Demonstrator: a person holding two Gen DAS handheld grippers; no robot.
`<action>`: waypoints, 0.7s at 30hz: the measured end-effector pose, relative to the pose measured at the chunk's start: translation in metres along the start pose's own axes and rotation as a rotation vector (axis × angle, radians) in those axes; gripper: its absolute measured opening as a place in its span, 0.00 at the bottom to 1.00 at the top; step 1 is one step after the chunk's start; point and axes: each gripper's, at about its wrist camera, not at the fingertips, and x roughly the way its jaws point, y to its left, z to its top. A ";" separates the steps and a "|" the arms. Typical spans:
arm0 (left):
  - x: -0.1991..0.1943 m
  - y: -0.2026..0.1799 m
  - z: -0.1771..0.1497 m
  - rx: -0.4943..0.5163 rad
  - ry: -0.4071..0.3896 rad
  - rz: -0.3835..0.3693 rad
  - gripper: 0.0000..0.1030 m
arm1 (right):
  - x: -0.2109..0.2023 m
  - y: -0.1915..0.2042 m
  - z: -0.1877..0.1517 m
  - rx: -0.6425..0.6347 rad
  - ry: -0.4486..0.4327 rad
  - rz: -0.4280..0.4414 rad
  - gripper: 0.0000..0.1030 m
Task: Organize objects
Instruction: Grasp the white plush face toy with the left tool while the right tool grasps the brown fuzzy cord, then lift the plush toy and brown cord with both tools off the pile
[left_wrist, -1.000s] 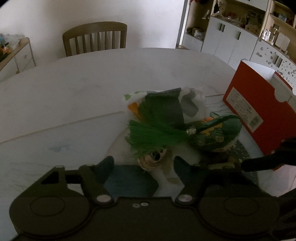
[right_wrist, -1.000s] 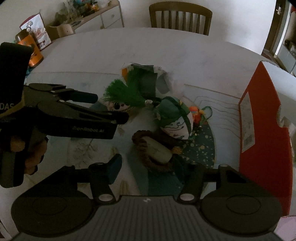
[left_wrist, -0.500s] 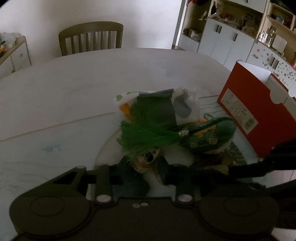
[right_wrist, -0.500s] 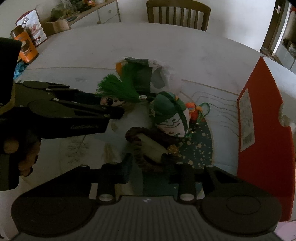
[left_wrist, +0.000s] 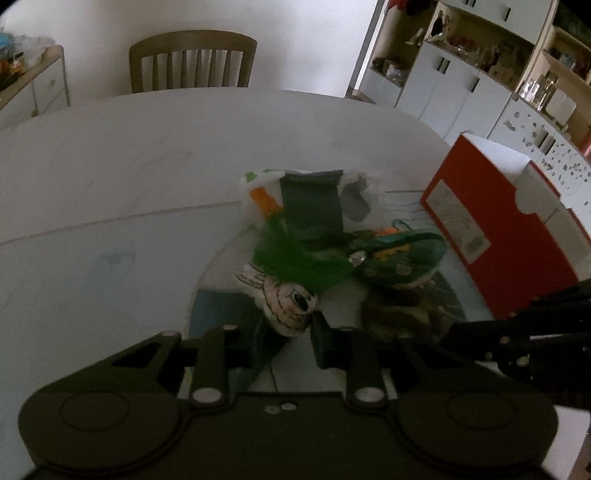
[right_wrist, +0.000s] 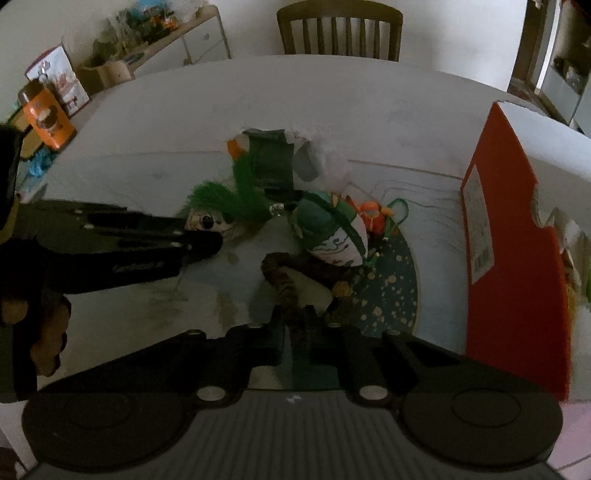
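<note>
— Two claws down in the pile, both closed! From the left wrist view, the left claw (left_wrist: 286, 332) has its fingers pinched on the pale doll head (left_wrist: 288, 301) with the green tassel hair (left_wrist: 295, 258), near the middle of the tabletop (left_wrist: 110, 184).

— And the right wrist view gives what that one hides: the right claw (right_wrist: 297, 332) is clamped on the brown rope-like piece (right_wrist: 284, 284), right at the edge of the speckled round mat (right_wrist: 399, 280). From the left camera that claw is only a dark bar at the right edge.

— The red box (left_wrist: 498, 229) stands open-topped just right of the pile — both cameras catch it.

— Only the right one shows the orange figure (right_wrist: 371, 218) behind the green-capped toy (right_wrist: 332, 232), and the orange can (right_wrist: 46, 120) far left.
</note>
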 end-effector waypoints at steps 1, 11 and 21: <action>-0.005 -0.001 -0.002 -0.002 -0.003 -0.004 0.23 | -0.004 -0.001 -0.001 0.011 -0.003 0.009 0.08; -0.048 -0.013 -0.008 -0.028 -0.051 -0.047 0.22 | -0.049 -0.009 -0.011 0.118 -0.066 0.074 0.08; -0.069 -0.025 -0.019 -0.047 -0.069 -0.031 0.23 | -0.055 -0.006 -0.014 0.039 -0.096 0.115 0.08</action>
